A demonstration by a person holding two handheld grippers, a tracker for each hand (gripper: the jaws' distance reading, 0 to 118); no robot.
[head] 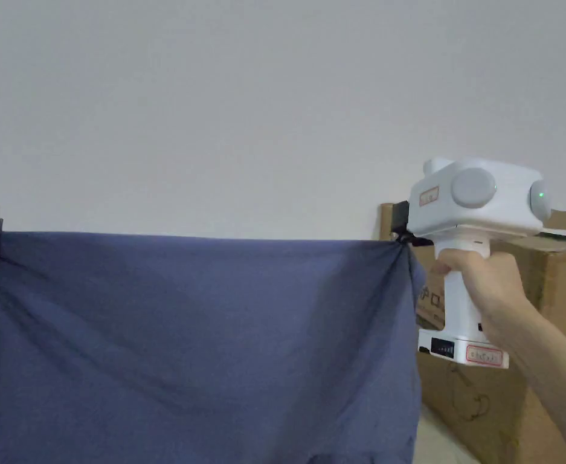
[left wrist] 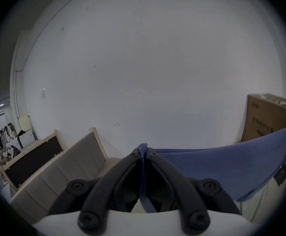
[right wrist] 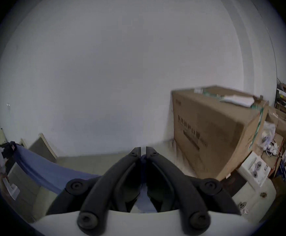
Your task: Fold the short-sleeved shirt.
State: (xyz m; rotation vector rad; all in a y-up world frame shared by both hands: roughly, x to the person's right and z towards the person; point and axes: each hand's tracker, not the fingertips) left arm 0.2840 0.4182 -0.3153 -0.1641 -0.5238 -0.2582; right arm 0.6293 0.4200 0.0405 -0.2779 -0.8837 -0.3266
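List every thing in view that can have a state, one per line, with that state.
Blue short-sleeved cotton shirt: held up in the air, top edge stretched taut between both tools, rest hanging.
Left white handheld tool: shut on the shirt's corner.
Right white handheld tool: shut on the shirt's other corner.
Large brown cardboard box: closed, taped, standing by the wall.

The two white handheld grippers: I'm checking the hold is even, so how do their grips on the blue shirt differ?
Left gripper: a tuft of the blue shirt pokes past its tips. Right gripper: cloth stays below its tips. In the head view the left sits cut off at the frame edge; the right shows whole, hand on its handle. Both are clamped on the shirt's top corners, edge taut.
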